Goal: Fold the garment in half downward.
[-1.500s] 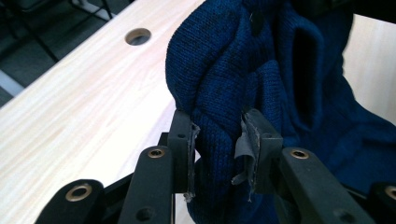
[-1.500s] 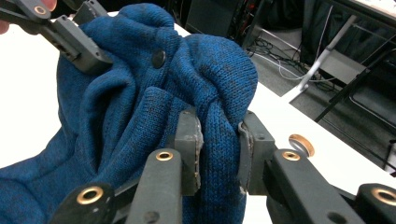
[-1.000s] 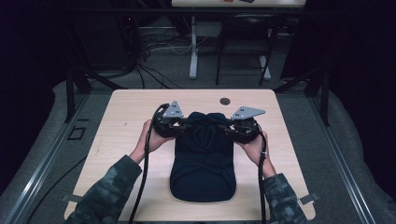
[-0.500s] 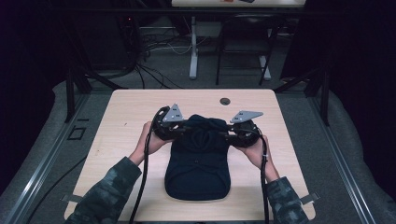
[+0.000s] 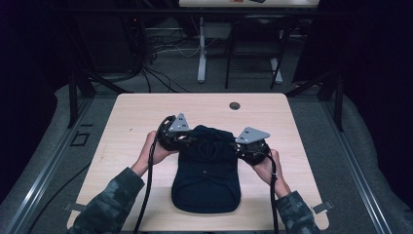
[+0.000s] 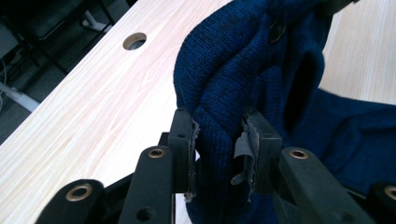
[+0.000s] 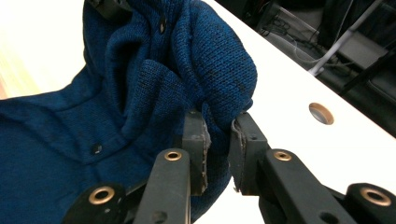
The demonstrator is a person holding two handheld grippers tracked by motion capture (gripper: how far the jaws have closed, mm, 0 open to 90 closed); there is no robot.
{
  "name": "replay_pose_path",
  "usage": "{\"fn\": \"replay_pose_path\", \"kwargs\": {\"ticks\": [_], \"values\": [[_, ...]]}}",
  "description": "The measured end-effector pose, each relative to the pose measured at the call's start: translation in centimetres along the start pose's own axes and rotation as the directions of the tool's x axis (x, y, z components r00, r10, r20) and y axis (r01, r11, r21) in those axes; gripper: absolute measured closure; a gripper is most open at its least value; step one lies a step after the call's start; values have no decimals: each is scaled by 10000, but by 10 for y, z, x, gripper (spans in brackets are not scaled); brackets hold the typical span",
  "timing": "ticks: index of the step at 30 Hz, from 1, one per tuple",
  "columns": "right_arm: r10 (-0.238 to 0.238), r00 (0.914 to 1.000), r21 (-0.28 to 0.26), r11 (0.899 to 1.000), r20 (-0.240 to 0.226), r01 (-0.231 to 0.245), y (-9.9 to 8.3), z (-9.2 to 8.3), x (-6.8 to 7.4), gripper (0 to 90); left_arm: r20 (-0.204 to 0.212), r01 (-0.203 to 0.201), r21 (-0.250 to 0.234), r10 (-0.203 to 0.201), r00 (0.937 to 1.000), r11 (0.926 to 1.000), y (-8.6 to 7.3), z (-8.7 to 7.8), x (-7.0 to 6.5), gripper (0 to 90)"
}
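Since a second ago: both grippers nearer the person's edge of the table, the far end of the blue knitted garment [image 5: 206, 170] drawn back with them and bunched higher, the right jaws having just closed further on the knit.

High view: garment flat on the wooden table [image 5: 126, 122] between the two forearms, its near end rounded and close to the table's near edge, its far end lifted into a fold. Left gripper [image 5: 187, 140] at the fold's left corner, right gripper [image 5: 234, 145] at its right corner, a grey three-cornered plate on top of each. Round cable hole [image 5: 234, 106] in the tabletop beyond the garment, well apart from it. Camouflage sleeves [image 5: 109, 207] at the bottom.

Left gripper view: left gripper [image 6: 218, 140] clamped on a thick fold of blue knit, pads pressed into it from both sides; one small dark button [image 6: 276, 29] higher on the cloth.

Right gripper view: right gripper [image 7: 218, 136] narrow, pinching a bunched corner of the same knit; more buttons [image 7: 96, 149] on the flat part lying on the table.
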State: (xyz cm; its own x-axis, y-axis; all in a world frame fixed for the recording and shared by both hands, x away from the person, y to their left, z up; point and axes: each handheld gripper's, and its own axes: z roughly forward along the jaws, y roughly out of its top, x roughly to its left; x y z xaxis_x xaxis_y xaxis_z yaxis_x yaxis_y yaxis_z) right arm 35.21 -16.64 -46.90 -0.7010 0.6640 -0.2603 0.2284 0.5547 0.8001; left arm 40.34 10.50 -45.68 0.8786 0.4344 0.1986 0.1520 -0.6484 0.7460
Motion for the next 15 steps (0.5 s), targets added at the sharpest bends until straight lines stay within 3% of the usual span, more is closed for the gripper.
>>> {"fn": "replay_pose_path", "kwargs": {"ticks": [9,12,15], "values": [[-338,9986,-182,9992,415,346,-2,-1,6,804,65,109,169,-110,9999,9998,-4,3,-2,667],[-673,9963,-514,9962,537,701,-4,-2,10,814,488,241,675,-275,9984,9974,-8,10,-3,612],[-913,9946,-521,9942,500,938,-6,-1,13,814,619,189,929,-247,9978,9955,-12,15,-6,586]]}}
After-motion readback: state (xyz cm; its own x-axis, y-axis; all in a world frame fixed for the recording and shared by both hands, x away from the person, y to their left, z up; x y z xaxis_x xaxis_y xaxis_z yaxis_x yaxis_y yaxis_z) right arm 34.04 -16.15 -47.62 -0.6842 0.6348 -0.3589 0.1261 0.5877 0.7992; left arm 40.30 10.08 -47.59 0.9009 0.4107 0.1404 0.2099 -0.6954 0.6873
